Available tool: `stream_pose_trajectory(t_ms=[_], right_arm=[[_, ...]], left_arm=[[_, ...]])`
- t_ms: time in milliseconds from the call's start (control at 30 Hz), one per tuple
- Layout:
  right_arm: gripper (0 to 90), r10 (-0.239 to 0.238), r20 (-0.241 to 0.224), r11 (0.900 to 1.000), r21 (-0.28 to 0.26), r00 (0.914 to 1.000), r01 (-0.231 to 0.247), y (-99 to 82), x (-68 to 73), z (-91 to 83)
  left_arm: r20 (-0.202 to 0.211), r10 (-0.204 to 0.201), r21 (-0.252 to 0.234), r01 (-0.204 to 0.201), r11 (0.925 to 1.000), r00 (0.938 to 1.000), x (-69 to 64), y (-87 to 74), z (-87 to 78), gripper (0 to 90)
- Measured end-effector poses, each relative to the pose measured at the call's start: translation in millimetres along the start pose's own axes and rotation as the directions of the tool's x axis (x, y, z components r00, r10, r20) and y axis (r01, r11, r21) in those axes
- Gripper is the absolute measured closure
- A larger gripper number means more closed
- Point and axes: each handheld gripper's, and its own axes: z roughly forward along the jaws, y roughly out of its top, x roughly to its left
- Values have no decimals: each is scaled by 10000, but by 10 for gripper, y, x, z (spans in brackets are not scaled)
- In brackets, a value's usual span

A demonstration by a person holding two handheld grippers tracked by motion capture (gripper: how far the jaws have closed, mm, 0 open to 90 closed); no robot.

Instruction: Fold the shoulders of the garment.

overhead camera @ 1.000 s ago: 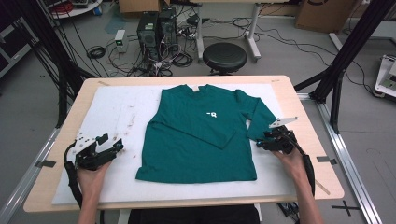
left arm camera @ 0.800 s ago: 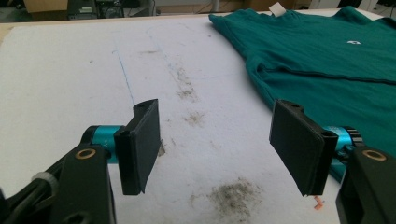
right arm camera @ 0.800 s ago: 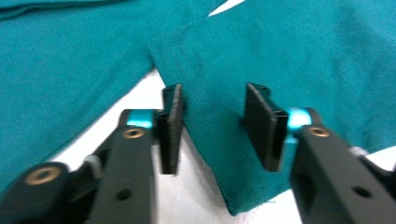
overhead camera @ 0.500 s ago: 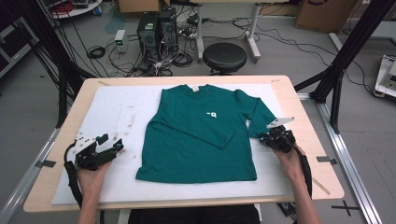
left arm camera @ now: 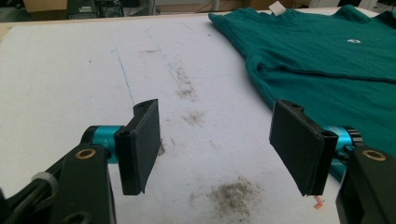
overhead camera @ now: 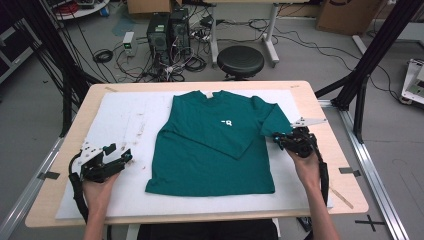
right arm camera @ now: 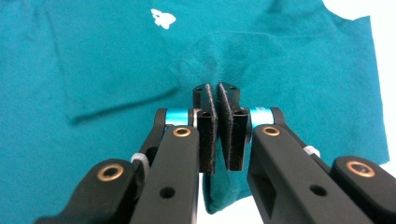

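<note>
A dark green short-sleeved cotton T-shirt [overhead camera: 212, 145] is lying flat, front up, on the white foam sheet [overhead camera: 120, 120] that is covering the pale wooden bench [overhead camera: 345, 185]. One sleeve is already lying folded in across the chest, so the folding looks to be in its early stage, with the sleeve on the person's right in hand.

The right tool [overhead camera: 281, 141] is sitting at that sleeve's edge. Its jaws have just been closing, and in the right gripper view the right tool [right arm camera: 216, 100] is clenched, the two pads nearly meeting with a bunched tuck of the green fabric [right arm camera: 219, 51] rising just beyond them; it appears to be pinching the sleeve cloth.

The left tool [overhead camera: 116, 154] is resting on the foam well apart from the shirt, released, its jaws standing wide with nothing between them, as the left gripper view of the left tool [left arm camera: 215, 144] is showing.

The next move probably calls for lifting the pinched sleeve a little and carrying it inward over the chest, keeping the grip firm so the thin cloth is not slipping out, then laying it flat without dragging the body of the shirt.
</note>
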Motion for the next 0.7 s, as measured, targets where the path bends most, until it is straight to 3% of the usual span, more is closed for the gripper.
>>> stream_pose_trajectory(t_ms=[267, 367, 700], right_arm=[[869, -48, -753, 9998, -184, 9972, 34, 229, 260, 182], [869, 126, -1097, 9993, -329, 9939, -163, 291, 353, 255], [869, -294, -1725, 9994, -233, 9846, 258, 491, 709, 491]], left_arm=[[19, 16, -14, -16, 10000, 10000, 1, 0, -1, 337], [24, 23, -2, -23, 10000, 10000, 1, 0, -1, 337], [40, 32, 4, -32, 10000, 10000, 3, 0, -3, 338]])
